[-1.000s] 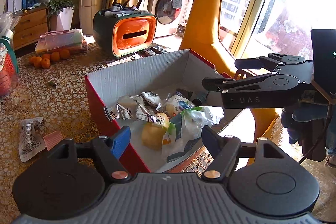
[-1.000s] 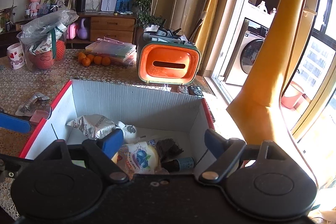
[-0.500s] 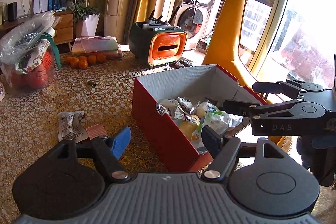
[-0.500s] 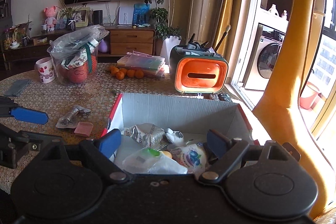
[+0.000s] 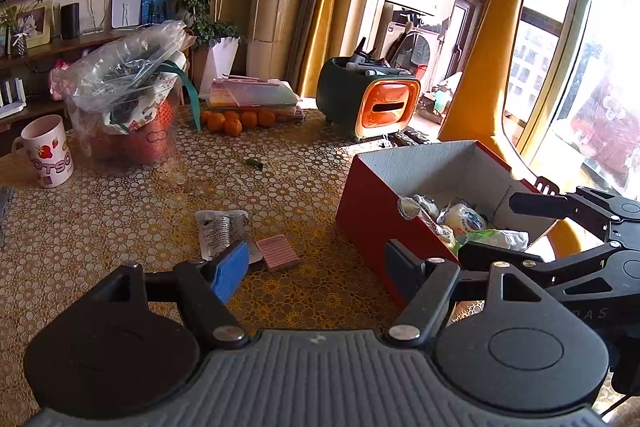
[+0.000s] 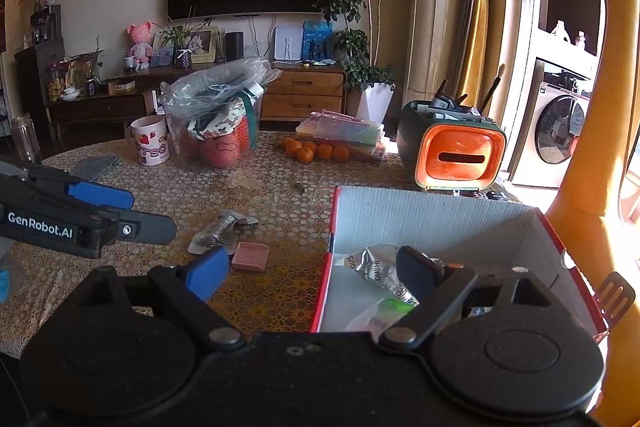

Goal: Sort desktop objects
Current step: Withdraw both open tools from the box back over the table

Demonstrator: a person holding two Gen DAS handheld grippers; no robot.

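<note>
A red cardboard box (image 5: 372, 203) with a white inside (image 6: 440, 211) stands on the patterned table and holds several packets, among them a foil snack pack (image 6: 376, 265). Left of it lie a silver sachet (image 5: 218, 231) and a pink ridged block (image 5: 278, 253), also seen from the right wrist as sachet (image 6: 218, 231) and block (image 6: 250, 255). My left gripper (image 5: 316, 267) hangs open over the table just short of these two, holding nothing. My right gripper (image 6: 314, 271) is open wide over the box's near left corner, empty; it appears at the right (image 5: 490, 227).
At the back of the table stand a strawberry mug (image 5: 46, 151), a bag-covered red tub (image 5: 132, 107), oranges (image 5: 236, 119), a flat case stack (image 5: 252, 93) and an orange-and-green organiser (image 5: 372, 103). A yellow giraffe figure (image 5: 488, 47) rises behind the box.
Both grippers have drawn back and to the left from above the box. The left one now faces the sachet and pink block. The right jaws stand slightly wider.
</note>
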